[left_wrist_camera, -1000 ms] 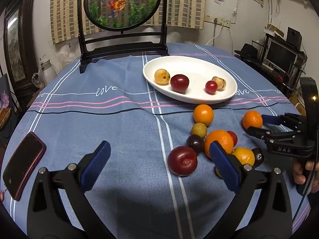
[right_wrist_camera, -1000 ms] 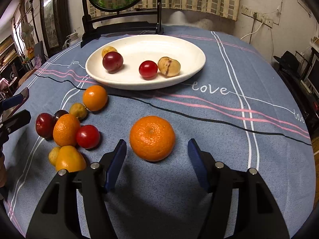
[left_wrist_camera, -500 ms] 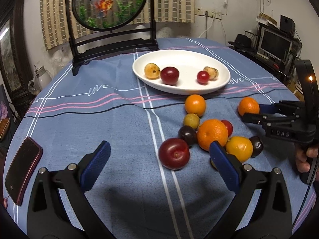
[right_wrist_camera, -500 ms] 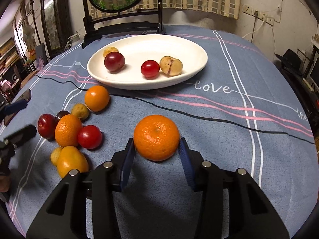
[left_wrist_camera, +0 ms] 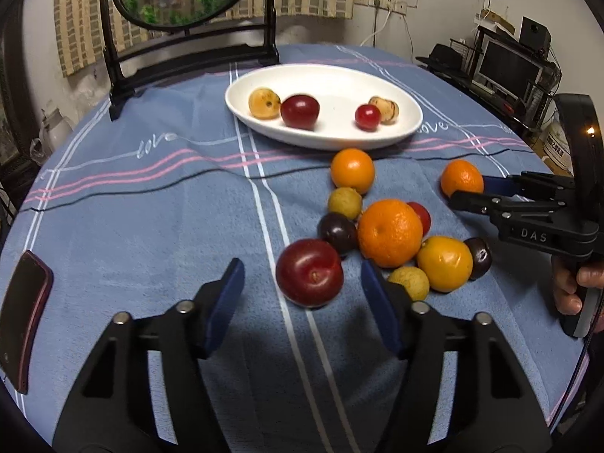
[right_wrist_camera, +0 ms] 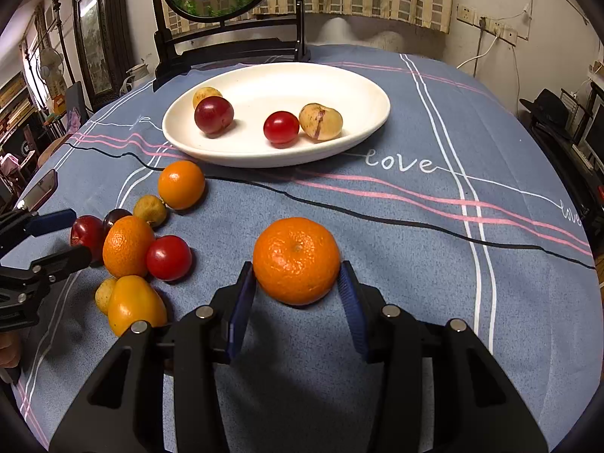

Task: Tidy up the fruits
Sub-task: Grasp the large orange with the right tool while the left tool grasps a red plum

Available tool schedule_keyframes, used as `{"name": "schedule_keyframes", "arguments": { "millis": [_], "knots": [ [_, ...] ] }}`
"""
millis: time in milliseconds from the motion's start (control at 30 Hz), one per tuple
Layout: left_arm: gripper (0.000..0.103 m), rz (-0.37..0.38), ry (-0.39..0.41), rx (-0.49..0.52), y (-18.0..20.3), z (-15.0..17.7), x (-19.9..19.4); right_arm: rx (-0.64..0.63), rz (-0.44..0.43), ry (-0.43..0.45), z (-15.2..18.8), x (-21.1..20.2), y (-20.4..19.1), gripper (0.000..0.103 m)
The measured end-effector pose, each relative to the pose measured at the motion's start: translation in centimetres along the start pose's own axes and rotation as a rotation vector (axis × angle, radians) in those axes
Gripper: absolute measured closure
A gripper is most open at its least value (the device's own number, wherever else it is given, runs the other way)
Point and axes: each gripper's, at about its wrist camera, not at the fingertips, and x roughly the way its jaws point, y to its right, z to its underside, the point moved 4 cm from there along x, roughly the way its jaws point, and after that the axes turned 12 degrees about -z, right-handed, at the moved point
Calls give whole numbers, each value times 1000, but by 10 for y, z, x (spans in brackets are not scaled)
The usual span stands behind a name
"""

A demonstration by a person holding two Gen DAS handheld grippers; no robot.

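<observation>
Fruits: a cluster is spread on the blue tablecloth (left_wrist_camera: 158, 234) just in front of the white plate (right_wrist_camera: 362, 87); four small ones are held in the plate.
Plate: set at the far middle of the cloth, before a black mirror stand (left_wrist_camera: 188, 56).
Phone (left_wrist_camera: 22, 321): laid well to the left of the plate, at the cloth's edge.
Mandarin (right_wrist_camera: 296, 260): placed in front of the plate, apart from the cluster; it is pinched by the right gripper (right_wrist_camera: 298, 294), both pads pressed against its sides.
Red plum (left_wrist_camera: 309, 271): nearest fruit of the cluster, furthest from the plate; it is flanked by the left gripper (left_wrist_camera: 302, 287), whose jaws are closing with the pads not touching it.
</observation>
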Motion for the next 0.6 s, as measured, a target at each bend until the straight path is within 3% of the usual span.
{"name": "schedule_keyframes", "arguments": {
  "millis": [400, 600],
  "knots": [
    [62, 28, -62, -2, 5, 4, 11, -2, 2, -1, 0, 0, 0, 58],
    [63, 34, -67, -4, 6, 3, 13, -2, 4, -1, 1, 1, 1, 58]
  ]
}}
